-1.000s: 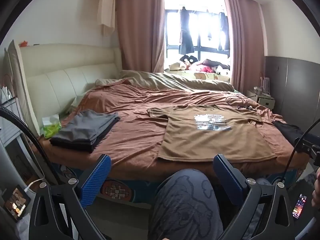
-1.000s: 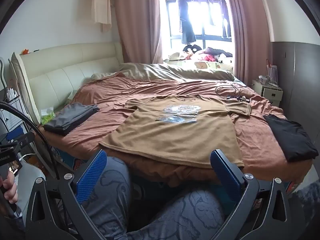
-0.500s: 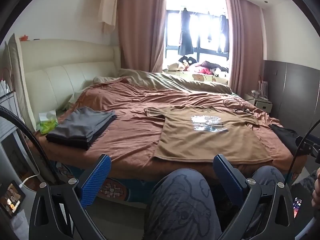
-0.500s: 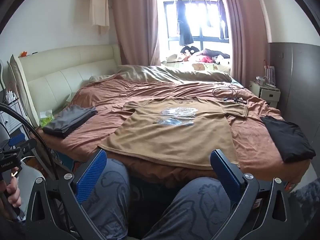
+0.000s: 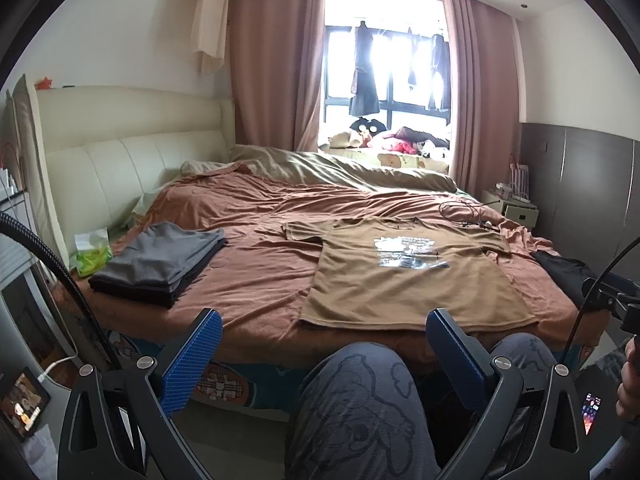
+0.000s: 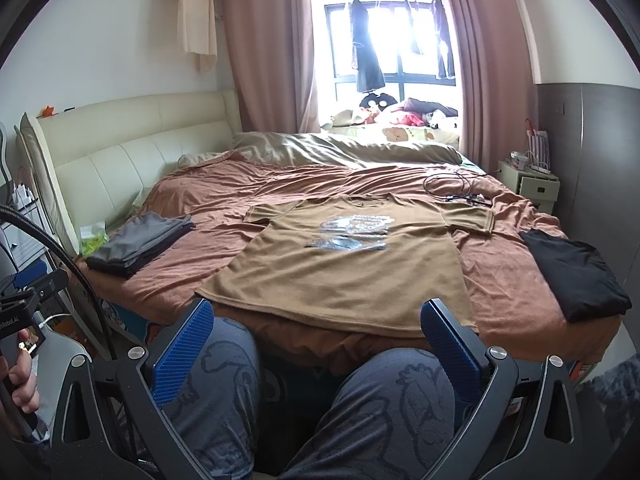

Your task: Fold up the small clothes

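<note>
Both tools hang empty above a seated person's knees [image 6: 360, 408] at the near edge of the bed [image 5: 260, 276]. The left gripper [image 5: 324, 352] has its blue-padded fingers [image 5: 192, 360] spread wide, touching nothing. The right gripper [image 6: 316, 344] is likewise spread wide, its fingers [image 6: 448, 344] clear of all cloth.

Just beyond them, a brown T-shirt [image 6: 348, 264] lies flat and print-up on the rust-coloured bedspread, sleeves out, its hem running along the mattress's near edge. A stack of folded grey clothes [image 5: 160, 264] sits well apart to the left, near the cream headboard [image 5: 120, 168], beside a green tissue pack [image 5: 92, 252]. A black garment [image 6: 572, 276] lies on the right, close to the bed's right edge. Open bedspread stretches between shirt and stack. A tangle of cables [image 6: 452, 188] lies past the shirt's right sleeve; a bunched duvet [image 6: 340, 148] lines the far side below the window [image 6: 392, 40].
</note>
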`<state>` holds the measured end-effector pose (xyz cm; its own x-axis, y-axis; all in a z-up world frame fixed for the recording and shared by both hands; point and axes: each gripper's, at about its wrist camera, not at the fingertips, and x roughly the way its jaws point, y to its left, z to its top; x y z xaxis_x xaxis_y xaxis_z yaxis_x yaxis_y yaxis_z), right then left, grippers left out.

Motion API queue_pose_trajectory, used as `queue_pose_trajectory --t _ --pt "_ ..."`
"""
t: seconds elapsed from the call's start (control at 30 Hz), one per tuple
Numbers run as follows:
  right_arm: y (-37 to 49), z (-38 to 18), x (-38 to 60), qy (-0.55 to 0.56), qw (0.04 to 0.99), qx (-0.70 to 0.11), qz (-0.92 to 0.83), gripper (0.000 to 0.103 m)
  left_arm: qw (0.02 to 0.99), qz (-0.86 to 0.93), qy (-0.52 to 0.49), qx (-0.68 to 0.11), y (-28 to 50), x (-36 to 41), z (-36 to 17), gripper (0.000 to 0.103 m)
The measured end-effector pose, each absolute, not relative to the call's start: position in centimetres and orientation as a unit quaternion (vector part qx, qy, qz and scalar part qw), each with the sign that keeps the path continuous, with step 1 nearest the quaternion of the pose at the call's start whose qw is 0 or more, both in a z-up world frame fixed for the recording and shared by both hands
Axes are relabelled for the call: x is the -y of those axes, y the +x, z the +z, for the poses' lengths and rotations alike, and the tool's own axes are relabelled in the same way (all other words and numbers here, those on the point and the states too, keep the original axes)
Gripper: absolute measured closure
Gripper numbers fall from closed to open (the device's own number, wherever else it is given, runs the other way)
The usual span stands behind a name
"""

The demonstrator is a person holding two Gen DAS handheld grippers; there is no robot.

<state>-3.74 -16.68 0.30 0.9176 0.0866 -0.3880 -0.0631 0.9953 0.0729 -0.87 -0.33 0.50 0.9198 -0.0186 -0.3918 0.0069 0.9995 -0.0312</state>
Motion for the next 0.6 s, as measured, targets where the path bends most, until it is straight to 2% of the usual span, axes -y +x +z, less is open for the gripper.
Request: queue_pose_trajectory --t 0.6 --pt "-4.7 0.7 16.2 0.026 0.979 -0.201 0.03 0.0 0.98 -0.025 -0.014 -0.199 -2.1 0.5 1.0 0.001"
